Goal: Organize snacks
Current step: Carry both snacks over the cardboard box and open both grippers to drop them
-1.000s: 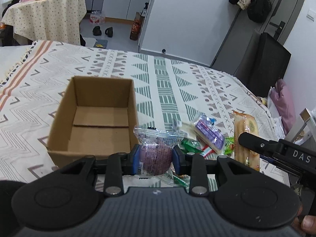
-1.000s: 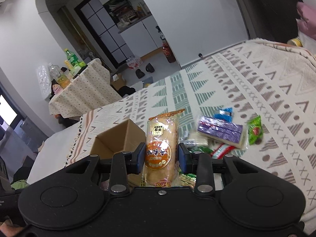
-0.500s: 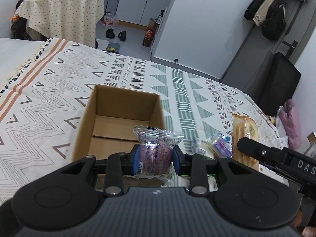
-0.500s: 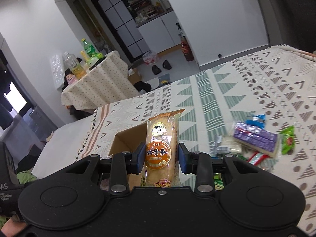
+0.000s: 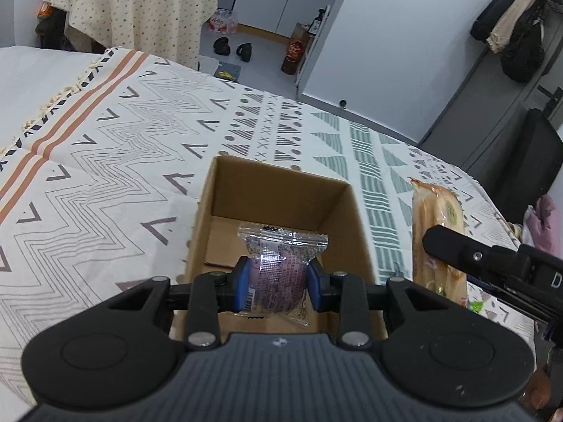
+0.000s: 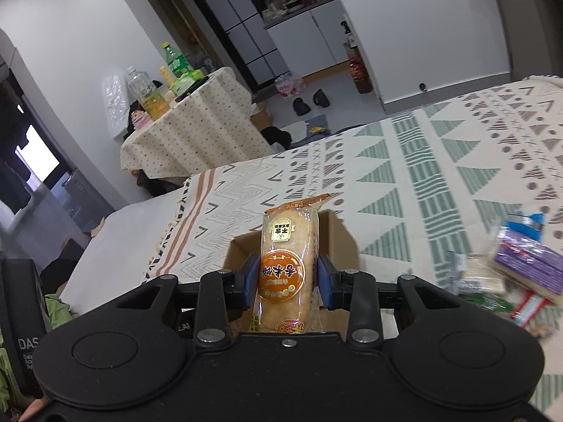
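Two snacks are in hand, one per gripper. From the left wrist, the left gripper (image 5: pixel 278 277) is clamped on a clear packet with a purple snack (image 5: pixel 279 263), poised over the open cardboard box (image 5: pixel 348 218); the long cracker pack shows to the right of the box. From the right wrist, the right gripper (image 6: pixel 285 277) pinches that cracker pack (image 6: pixel 286 263), with the box just beyond and loose snacks (image 6: pixel 527 270) at right. Dropping-off looks underway; next, lower the packet inside and release.

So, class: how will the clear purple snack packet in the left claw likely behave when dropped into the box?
The purple snack packet looks light; its crinkled film probably flexes. Released over the cardboard box, it should land flat without rolling.
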The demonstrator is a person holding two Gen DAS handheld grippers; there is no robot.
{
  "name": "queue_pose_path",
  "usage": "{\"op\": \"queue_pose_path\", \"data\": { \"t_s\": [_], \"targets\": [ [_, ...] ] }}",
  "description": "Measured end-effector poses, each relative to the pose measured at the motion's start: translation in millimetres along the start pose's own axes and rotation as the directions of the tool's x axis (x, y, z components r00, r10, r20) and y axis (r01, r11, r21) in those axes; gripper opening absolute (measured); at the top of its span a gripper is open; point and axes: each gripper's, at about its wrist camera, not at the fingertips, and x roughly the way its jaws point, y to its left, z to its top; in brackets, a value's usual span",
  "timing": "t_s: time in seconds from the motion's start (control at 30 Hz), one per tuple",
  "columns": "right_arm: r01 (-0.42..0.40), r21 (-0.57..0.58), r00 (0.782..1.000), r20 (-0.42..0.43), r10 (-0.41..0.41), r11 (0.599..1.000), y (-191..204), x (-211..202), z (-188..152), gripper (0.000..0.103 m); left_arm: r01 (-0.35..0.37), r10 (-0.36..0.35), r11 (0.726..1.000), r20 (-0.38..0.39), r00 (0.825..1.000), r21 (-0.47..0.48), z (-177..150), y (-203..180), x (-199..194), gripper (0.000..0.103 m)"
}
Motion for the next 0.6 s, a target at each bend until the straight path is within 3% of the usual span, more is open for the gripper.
{"op": "queue_pose_path", "data": {
  "t_s": [0.4, 0.6],
  "targets": [
    [-0.01, 0.004, 0.999, -0.05, 0.01, 1.0, 9, 37, 2, 0.034, -0.019, 0.019, 0.999, 0.0, 1.0, -0.035, 18, 16, 25, 0.032],
    [-0.011, 0.015, 0.998, -0.056, 0.012, 1.0, 9, 45, 5, 0.034, -0.041, 0.042, 0.997, 0.017, 0.999, -0.07, 20, 23, 16, 0.038]
  ]
}}
